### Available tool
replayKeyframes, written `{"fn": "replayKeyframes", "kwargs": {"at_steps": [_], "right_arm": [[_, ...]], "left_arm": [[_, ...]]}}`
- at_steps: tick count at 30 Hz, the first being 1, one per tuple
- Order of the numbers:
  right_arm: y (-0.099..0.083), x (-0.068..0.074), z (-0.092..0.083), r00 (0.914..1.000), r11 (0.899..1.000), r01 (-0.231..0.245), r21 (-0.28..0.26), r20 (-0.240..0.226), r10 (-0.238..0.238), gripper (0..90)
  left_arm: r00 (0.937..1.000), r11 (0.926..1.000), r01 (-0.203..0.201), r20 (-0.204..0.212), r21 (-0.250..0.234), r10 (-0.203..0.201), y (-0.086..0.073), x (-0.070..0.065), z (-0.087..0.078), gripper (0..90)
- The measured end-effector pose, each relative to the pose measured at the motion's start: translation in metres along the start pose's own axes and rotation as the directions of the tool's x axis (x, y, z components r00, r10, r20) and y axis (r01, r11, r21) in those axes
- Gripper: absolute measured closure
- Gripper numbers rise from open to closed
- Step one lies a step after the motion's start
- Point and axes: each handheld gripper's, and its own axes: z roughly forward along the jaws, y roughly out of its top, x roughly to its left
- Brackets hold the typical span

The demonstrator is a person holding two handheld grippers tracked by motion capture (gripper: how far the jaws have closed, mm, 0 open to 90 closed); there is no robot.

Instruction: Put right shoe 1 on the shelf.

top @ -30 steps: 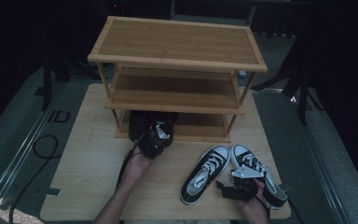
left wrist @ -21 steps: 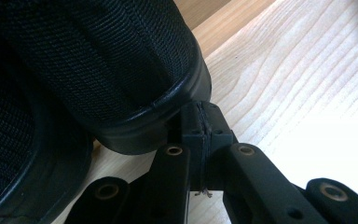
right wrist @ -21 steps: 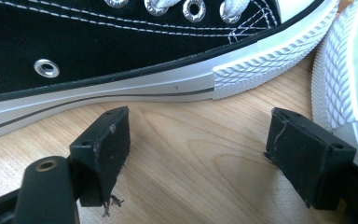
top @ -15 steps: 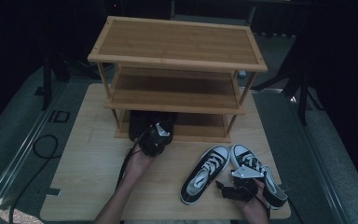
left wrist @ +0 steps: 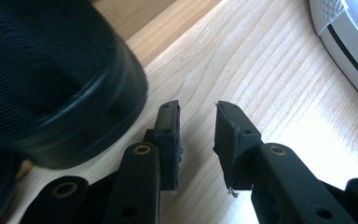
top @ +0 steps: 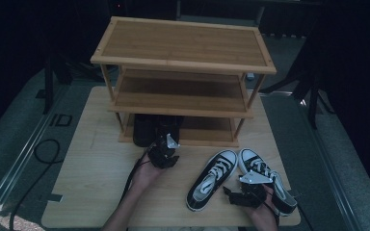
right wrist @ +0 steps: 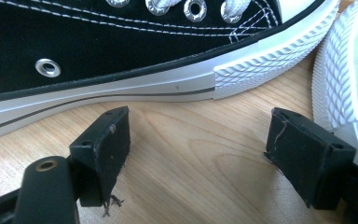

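Black shoes [top: 156,129] sit on the rack's [top: 183,53] bottom shelf; the left gripper [left wrist: 196,128], jaws just parted and empty, lets go. Next, the right gripper [right wrist: 198,140], wide open, must grasp a sneaker [top: 213,178].

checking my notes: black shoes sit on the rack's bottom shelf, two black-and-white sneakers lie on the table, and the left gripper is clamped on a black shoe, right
Not quite: the left gripper holds nothing. Its jaws have just been opening, and the left gripper view shows bare table between them, the black shoe beside them. The rest stands.
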Motion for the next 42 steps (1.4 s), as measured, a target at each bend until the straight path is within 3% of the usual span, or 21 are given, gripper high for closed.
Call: {"fn": "replayKeyframes", "kwargs": {"at_steps": [5, 10, 16, 20, 24, 27, 31, 35, 37, 42], "right_arm": [[0.0, 0.0, 0.0, 1.0, 1.0, 0.0, 0.0, 0.001, 0.0, 21.6], [0.0, 0.0, 0.0, 1.0, 1.0, -0.001, -0.001, 0.001, 0.001, 21.6], [0.0, 0.0, 0.0, 1.0, 1.0, -0.002, -0.001, 0.001, 0.002, 21.6], [0.0, 0.0, 0.0, 1.0, 1.0, -0.002, -0.001, 0.001, 0.002, 21.7], [0.0, 0.0, 0.0, 1.0, 1.0, -0.002, 0.0, 0.001, 0.002, 21.6], [0.0, 0.0, 0.0, 1.0, 1.0, -0.002, 0.0, 0.001, 0.002, 21.6], [0.0, 0.0, 0.0, 1.0, 1.0, -0.001, 0.0, 0.001, 0.001, 21.6], [0.0, 0.0, 0.0, 1.0, 1.0, -0.001, 0.0, 0.001, 0.001, 21.7], [0.0, 0.0, 0.0, 1.0, 1.0, -0.002, 0.0, 0.001, 0.002, 21.6], [0.0, 0.0, 0.0, 1.0, 1.0, -0.002, 0.0, 0.002, 0.002, 21.7]], "left_arm": [[1.0, 0.9995, 0.0, 0.007, -0.032, 0.0, 0.006, -0.002, 0.009, 70.0], [0.9997, 0.9989, 0.022, 0.009, -0.042, -0.021, 0.017, -0.002, 0.018, 71.2], [0.9999, 0.9988, 0.014, 0.0, -0.046, -0.014, 0.03, -0.005, 0.031, 71.6], [0.9993, 0.9975, 0.035, -0.009, -0.061, -0.036, 0.036, -0.007, 0.037, 67.7], [0.9979, 0.9937, 0.064, 0.013, -0.092, -0.063, 0.04, -0.01, 0.044, 63.4], [0.9973, 0.9926, 0.072, -0.006, -0.098, -0.073, 0.043, -0.014, 0.05, 59.7], [0.9913, 0.9841, 0.123, -0.031, -0.128, -0.128, 0.046, -0.014, 0.056, 56.4], [0.9752, 0.9608, 0.207, -0.04, -0.185, -0.218, 0.048, -0.013, 0.06, 55.7], [0.9702, 0.9544, 0.222, -0.052, -0.2, -0.236, 0.049, -0.013, 0.062, 55.2], [0.9649, 0.9501, 0.235, -0.068, -0.205, -0.253, 0.051, -0.011, 0.067, 55.3]]}}
